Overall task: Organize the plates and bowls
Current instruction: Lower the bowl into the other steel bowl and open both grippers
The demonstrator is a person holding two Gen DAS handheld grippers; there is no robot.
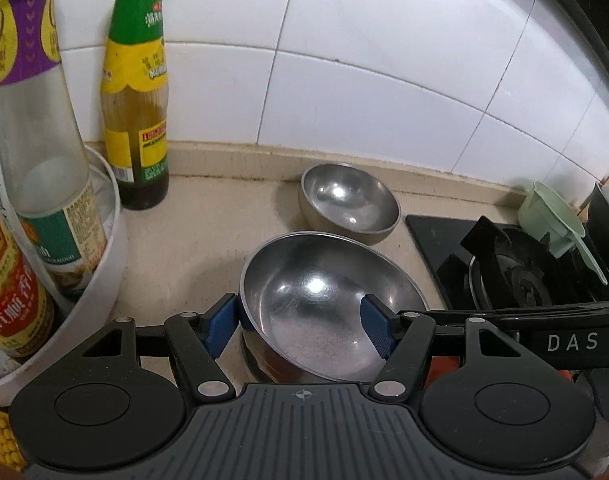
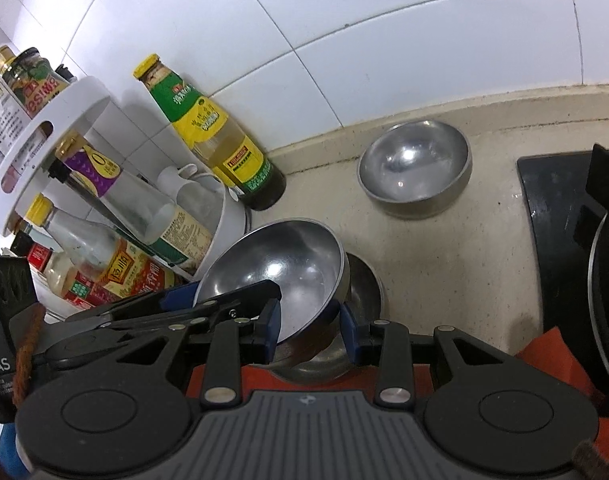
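Left wrist view first: my left gripper (image 1: 300, 326) holds the big steel bowl (image 1: 328, 300) by its near-left wall, one blue pad outside the rim and the other pad inside the hollow, the bowl tipped toward me. Under it I can just make out more steel, too hidden here to name. Right wrist view shows the same bowl (image 2: 280, 272) tilted up on its edge, with my right gripper (image 2: 310, 328) set narrowly about its lower rim, one blue pad against the inside and one outside; whether those pads truly press the metal I cannot tell. Just beneath and to the right of the tilted bowl lies a second steel bowl (image 2: 362, 284), partly covered, resting on the beige countertop (image 2: 444, 264). Farther back, near the wall, a smaller steel bowl (image 2: 416, 168) stands upright and apart from the others; it also shows beyond the held bowl in the left view (image 1: 348, 202). To the left sits a white rotating condiment rack (image 2: 36, 132) crowded with bottles, and beside it a green-and-yellow labelled sauce bottle (image 2: 216, 132) stands against the white tiled wall (image 2: 344, 20). To the right is the black gas hob (image 2: 560, 240).
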